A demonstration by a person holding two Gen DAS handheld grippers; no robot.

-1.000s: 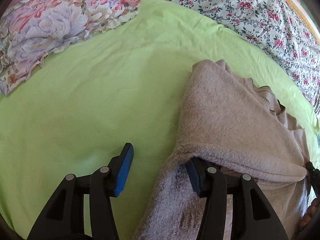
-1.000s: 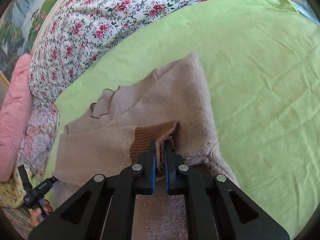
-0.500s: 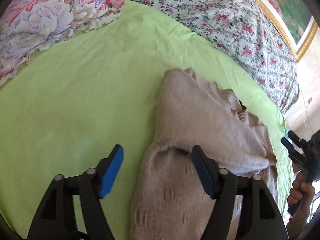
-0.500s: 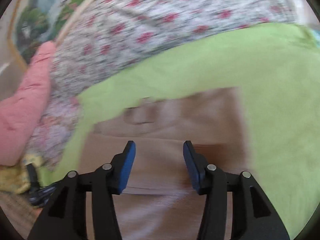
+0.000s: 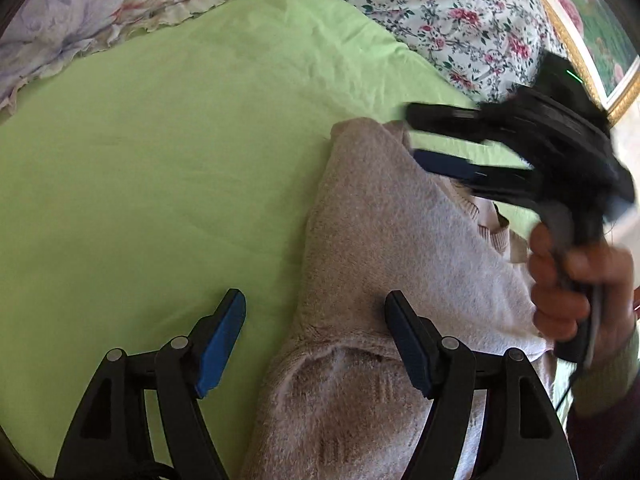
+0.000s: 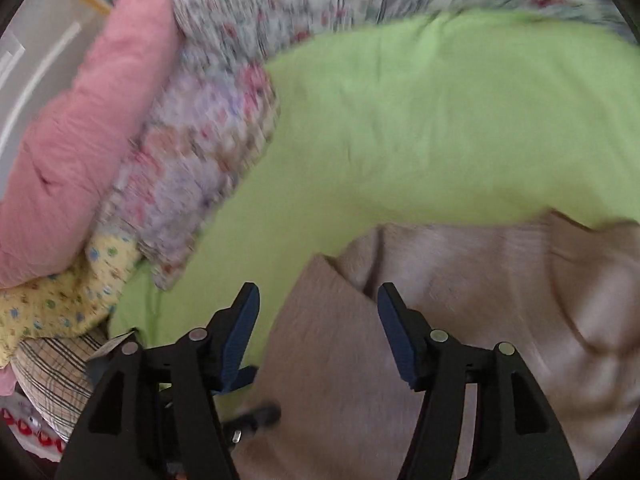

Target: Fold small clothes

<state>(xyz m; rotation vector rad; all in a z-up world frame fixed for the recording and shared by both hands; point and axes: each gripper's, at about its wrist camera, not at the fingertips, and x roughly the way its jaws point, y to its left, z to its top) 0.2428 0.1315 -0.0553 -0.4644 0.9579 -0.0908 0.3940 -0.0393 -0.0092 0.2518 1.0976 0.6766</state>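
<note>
A small beige knitted sweater (image 5: 400, 248) lies partly folded on the green bed sheet (image 5: 180, 152). My left gripper (image 5: 316, 340) is open and empty, its right finger over the sweater's lower part, its left finger over the sheet. My right gripper (image 6: 318, 328) is open and empty above the sweater's edge (image 6: 460, 288). The right gripper also shows in the left wrist view (image 5: 448, 140), blurred, jaws apart over the sweater's far corner, held by a hand (image 5: 576, 280).
Floral bedding (image 5: 440, 12) runs along the far side of the sheet and a ruffled floral pillow (image 5: 100, 12) lies at the left. A pink pillow (image 6: 84, 120), a yellow patterned cloth (image 6: 60, 304) and a plaid cloth (image 6: 56, 380) sit at the bed's end.
My right gripper let go of the brown-cuffed sleeve, opened and swung across over the sweater. My left gripper stayed open and drew back a little.
</note>
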